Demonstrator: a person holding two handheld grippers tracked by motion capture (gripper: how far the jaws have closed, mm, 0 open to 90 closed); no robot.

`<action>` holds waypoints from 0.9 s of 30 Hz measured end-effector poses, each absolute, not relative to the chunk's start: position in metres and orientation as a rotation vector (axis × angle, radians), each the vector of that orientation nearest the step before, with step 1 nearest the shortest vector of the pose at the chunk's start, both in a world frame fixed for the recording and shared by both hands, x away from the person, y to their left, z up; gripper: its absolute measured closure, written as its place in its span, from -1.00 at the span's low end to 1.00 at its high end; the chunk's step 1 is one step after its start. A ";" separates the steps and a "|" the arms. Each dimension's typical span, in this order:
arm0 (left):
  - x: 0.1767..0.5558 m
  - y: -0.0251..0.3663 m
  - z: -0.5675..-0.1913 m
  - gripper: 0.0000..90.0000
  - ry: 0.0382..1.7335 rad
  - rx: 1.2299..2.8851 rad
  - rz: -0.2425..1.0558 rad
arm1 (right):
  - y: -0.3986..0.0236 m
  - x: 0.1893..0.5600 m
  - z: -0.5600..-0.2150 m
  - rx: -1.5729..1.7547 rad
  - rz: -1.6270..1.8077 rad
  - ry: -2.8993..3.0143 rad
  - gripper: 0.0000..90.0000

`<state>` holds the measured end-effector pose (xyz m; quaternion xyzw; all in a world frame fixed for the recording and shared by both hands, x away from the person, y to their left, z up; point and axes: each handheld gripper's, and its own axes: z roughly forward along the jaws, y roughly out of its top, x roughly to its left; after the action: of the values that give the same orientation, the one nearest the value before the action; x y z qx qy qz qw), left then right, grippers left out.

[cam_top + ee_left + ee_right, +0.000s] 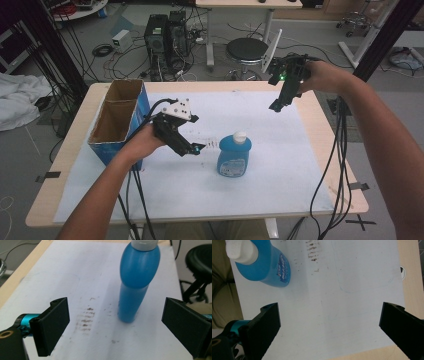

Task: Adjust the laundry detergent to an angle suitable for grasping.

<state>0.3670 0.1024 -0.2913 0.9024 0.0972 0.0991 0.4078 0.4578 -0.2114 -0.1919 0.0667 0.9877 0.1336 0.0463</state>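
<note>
A person stands at a desk (pixel 75 170) covered with a white sheet (pixel 280 175), holding a two-jaw gripper in each hand. The left gripper (pixel 197 148) hangs above the sheet with its jaws spread wide and nothing between them; in the left gripper view the two black pads frame bare sheet, and a blue bottle (pixel 136 285) stands a little beyond them, apart from both. The bottle is upright near the middle of the desk, with a white cap (pixel 240 136) and a label on its front, just beside the left gripper's tips in the high view. Faint brown smudges (pixel 86 317) mark the sheet next to its base. The right gripper (pixel 276 105) is held high over the far right part of the desk, well apart from the bottle, jaws wide apart and holding nothing. A blue cardboard box (pixel 141 107) with an open top sits at the desk's left edge, split into two compartments; what can be seen of the inside looks empty, though the angle hides part of the bottom.
</note>
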 end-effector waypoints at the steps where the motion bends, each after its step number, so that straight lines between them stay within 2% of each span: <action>1: 0.371 0.102 -0.287 -0.96 0.268 2.313 0.264 | -0.213 0.458 -0.192 0.204 0.406 3.012 -0.94; 18: 0.412 0.102 -0.234 -0.96 0.360 2.633 0.267 | -0.217 0.460 -0.194 0.200 0.438 3.012 -0.94; 27: 0.438 0.098 -0.223 -0.96 0.299 2.767 0.274 | -0.216 0.463 -0.196 0.197 0.449 3.016 -0.94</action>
<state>0.4378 0.0980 -0.2226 0.9747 0.1055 0.0966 0.1717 0.4634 -0.2160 -0.1958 0.0643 0.9861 0.1469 0.0432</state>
